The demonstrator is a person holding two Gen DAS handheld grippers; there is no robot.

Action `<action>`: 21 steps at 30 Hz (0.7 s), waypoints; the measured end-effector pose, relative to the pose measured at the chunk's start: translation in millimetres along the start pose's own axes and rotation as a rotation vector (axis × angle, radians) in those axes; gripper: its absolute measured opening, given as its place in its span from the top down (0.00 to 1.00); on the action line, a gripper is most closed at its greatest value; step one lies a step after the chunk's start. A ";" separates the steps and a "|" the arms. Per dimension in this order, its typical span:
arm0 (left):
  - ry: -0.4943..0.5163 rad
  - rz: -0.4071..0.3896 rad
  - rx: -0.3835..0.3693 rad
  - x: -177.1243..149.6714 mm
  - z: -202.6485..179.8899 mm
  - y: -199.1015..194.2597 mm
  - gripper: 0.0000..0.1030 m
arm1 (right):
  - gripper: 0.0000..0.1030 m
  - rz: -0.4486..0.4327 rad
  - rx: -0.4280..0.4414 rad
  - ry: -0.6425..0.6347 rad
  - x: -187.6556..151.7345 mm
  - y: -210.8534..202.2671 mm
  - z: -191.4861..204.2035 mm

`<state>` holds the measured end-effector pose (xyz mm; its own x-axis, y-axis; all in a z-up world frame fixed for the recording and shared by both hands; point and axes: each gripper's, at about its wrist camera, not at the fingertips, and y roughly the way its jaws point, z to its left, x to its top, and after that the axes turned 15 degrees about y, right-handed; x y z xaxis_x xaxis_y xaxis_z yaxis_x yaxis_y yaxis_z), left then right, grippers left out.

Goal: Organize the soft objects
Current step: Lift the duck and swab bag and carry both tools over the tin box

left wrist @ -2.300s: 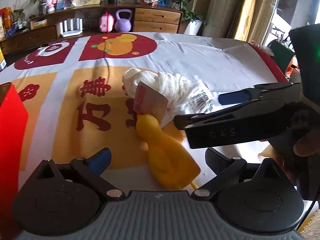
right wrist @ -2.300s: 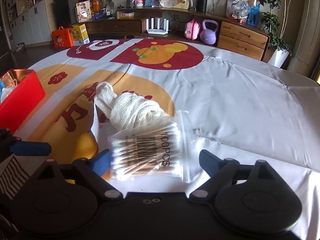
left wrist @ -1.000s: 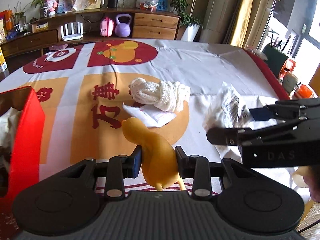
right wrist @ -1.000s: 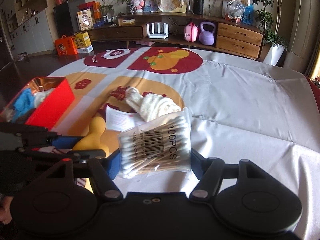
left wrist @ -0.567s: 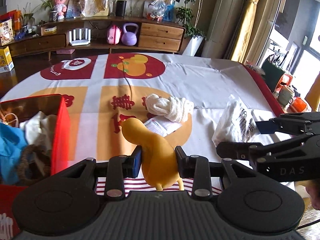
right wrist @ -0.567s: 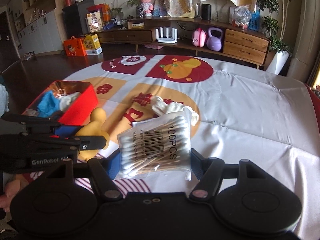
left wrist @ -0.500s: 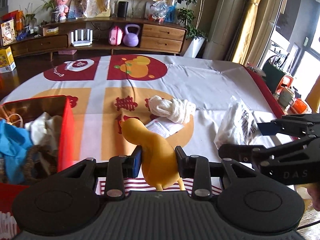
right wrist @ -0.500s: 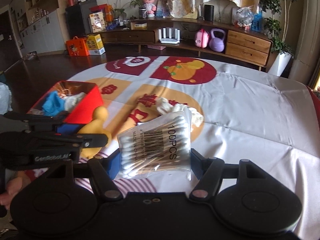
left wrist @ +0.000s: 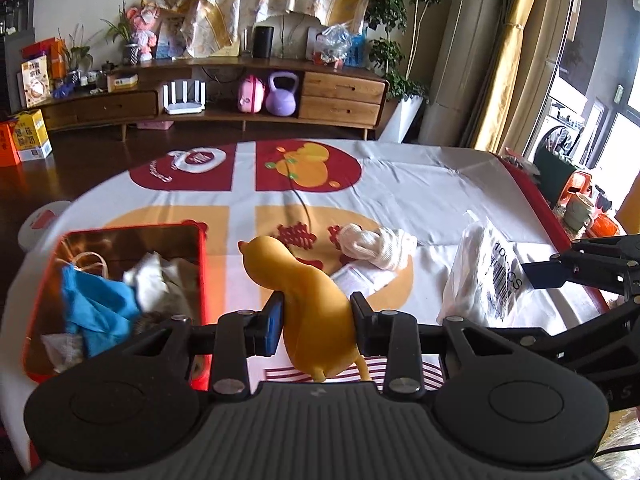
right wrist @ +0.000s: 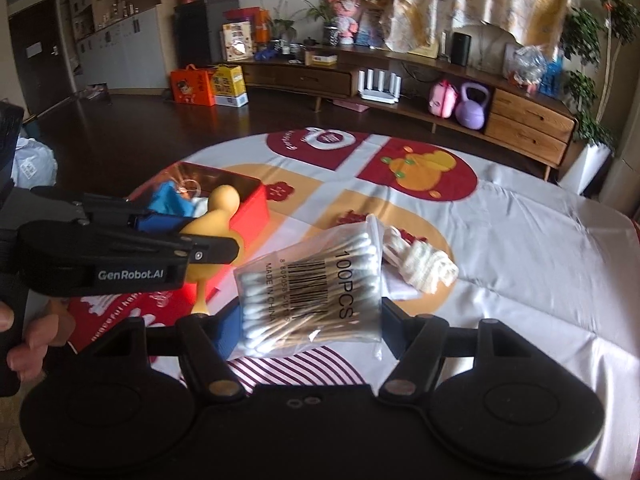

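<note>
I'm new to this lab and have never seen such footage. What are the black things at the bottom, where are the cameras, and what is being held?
No robot here: a person holds two hand grippers, each with a camera looking along its fingers. The left gripper clamps a yellow rubber duck. The right gripper clamps a bag of cotton swabs. On the tablecloth lie a knotted white cloth and a red box of fabrics.

A box (left wrist: 198, 264) sits on the table (left wrist: 420, 184) at left, cloths (left wrist: 100, 304) inside; a knotted towel (left wrist: 376, 246) lies to its right atop a leaflet (left wrist: 352, 278). Behind the table, a sideboard (left wrist: 340, 96) lines the wall.
</note>
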<state>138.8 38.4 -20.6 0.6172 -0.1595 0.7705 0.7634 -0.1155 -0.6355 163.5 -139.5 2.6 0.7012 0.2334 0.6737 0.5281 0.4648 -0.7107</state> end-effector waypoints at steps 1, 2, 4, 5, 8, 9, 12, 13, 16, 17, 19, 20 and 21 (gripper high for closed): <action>0.002 -0.004 0.006 0.2 3.7 -4.0 0.67 | 0.34 -0.002 0.004 -0.006 1.2 -0.2 4.4; 0.004 -0.007 0.009 1.0 6.6 -7.3 0.67 | 0.34 -0.004 0.008 -0.012 1.4 -0.6 8.4; 0.008 -0.015 0.024 1.4 14.2 -15.0 0.67 | 0.34 -0.007 0.015 -0.026 3.2 -0.3 17.4; 0.008 -0.017 0.031 1.6 17.9 -18.4 0.67 | 0.34 -0.007 0.019 -0.031 4.1 0.1 21.1; 0.006 -0.022 0.045 1.7 31.5 -27.9 0.67 | 0.34 -0.012 0.029 -0.053 7.5 1.7 35.2; 0.006 -0.022 0.050 1.5 36.1 -30.3 0.67 | 0.34 -0.014 0.030 -0.058 8.5 2.4 39.7; 0.004 -0.018 0.066 0.8 50.7 -36.0 0.67 | 0.34 -0.016 0.042 -0.070 12.7 6.3 53.7; 0.001 -0.016 0.070 0.2 55.8 -37.5 0.67 | 0.34 -0.014 0.045 -0.074 14.2 8.3 58.4; -0.002 -0.010 0.085 -0.8 70.9 -42.2 0.67 | 0.34 -0.009 0.059 -0.094 17.8 14.6 72.2; -0.002 -0.009 0.092 -0.9 75.6 -43.1 0.67 | 0.34 -0.007 0.064 -0.099 19.4 17.5 76.0; -0.003 -0.007 0.108 -1.4 85.5 -45.5 0.67 | 0.34 0.000 0.073 -0.108 21.9 22.5 83.7; -0.004 -0.006 0.114 -2.0 90.1 -47.1 0.67 | 0.34 0.002 0.075 -0.112 23.0 24.8 86.7; -0.005 -0.006 0.120 -2.1 94.6 -48.2 0.67 | 0.34 0.005 0.077 -0.117 24.0 27.6 90.5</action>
<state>118.7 137.1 13.2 0.6134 -0.1540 0.7747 0.7842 0.0021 -0.6205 151.6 -43.8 17.5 0.6409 0.3317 0.6923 0.4831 0.5266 -0.6995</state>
